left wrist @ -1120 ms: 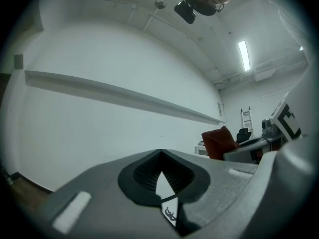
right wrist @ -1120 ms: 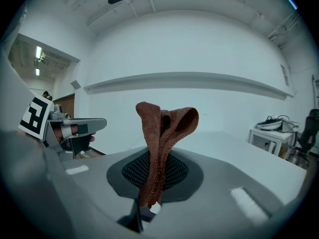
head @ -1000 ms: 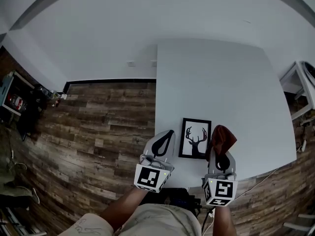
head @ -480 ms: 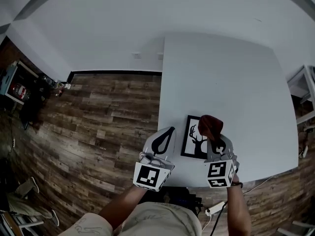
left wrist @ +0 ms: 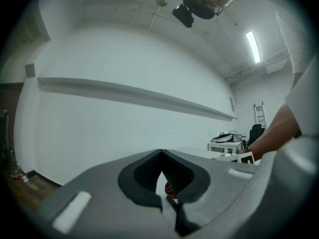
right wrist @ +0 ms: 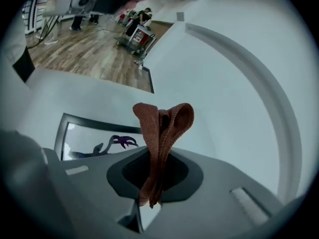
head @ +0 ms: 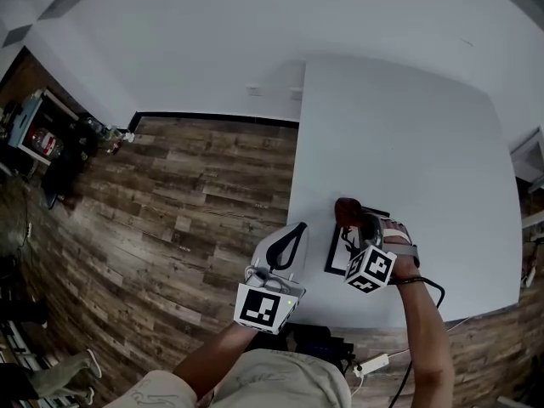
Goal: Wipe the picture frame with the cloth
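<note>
**White table, cloth at the frame**

White table (head: 408,143) fills the right of the head view, with wood floor (head: 170,211) at left. The picture frame (head: 338,255) lies flat near the table's lower edge. The right gripper (head: 365,228) is clamped on a folded reddish-brown cloth (head: 347,212) at the frame's upper left corner. The left gripper (head: 293,232) hovers just left of the frame, jaws together, holding nothing.
</note>
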A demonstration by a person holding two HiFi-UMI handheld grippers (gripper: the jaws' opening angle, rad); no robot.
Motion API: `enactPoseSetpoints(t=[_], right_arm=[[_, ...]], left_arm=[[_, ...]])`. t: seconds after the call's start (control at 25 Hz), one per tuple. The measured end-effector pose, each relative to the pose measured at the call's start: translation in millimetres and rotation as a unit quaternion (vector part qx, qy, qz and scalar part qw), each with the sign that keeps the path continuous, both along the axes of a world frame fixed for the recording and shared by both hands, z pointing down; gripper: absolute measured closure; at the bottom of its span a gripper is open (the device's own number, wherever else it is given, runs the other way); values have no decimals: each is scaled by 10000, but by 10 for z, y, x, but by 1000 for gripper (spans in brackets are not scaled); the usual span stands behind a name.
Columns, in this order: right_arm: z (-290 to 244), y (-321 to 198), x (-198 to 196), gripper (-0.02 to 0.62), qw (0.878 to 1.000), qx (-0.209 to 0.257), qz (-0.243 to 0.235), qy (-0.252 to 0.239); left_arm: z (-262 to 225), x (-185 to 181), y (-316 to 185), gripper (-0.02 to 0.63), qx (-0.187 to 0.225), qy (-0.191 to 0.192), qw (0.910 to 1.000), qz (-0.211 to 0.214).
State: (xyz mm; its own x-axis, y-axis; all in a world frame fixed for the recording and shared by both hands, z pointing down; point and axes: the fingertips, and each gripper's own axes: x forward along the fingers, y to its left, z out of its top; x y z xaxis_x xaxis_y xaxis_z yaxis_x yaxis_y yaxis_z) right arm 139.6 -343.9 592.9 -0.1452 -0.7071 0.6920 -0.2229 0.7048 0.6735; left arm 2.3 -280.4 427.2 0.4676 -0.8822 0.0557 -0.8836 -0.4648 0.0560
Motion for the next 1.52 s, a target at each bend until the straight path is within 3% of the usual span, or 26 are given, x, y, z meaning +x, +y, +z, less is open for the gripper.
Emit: enactPoseSetpoints(t=[0.12, 0.32, 0.52, 1.08, 1.52], right_arm=[[227, -136, 34, 537, 9981, 39, -198, 577], [397, -258, 95, 537, 9950, 142, -278, 945], [494, -263, 89, 537, 9961, 115, -187, 852], [498, -45, 35, 537, 9942, 108, -298, 1030], [515, 482, -75, 537, 9899, -309, -659, 1213]], left_arm=[[18, -64, -6, 606, 10, -18, 10000, -73], [0, -138, -12, 606, 83, 32, 9998, -178], [59, -181, 27, 606, -120, -67, 9998, -145], [9, -117, 96, 606, -11, -68, 10000, -2], [-44, -13, 112, 606, 33, 2, 9999, 140]])
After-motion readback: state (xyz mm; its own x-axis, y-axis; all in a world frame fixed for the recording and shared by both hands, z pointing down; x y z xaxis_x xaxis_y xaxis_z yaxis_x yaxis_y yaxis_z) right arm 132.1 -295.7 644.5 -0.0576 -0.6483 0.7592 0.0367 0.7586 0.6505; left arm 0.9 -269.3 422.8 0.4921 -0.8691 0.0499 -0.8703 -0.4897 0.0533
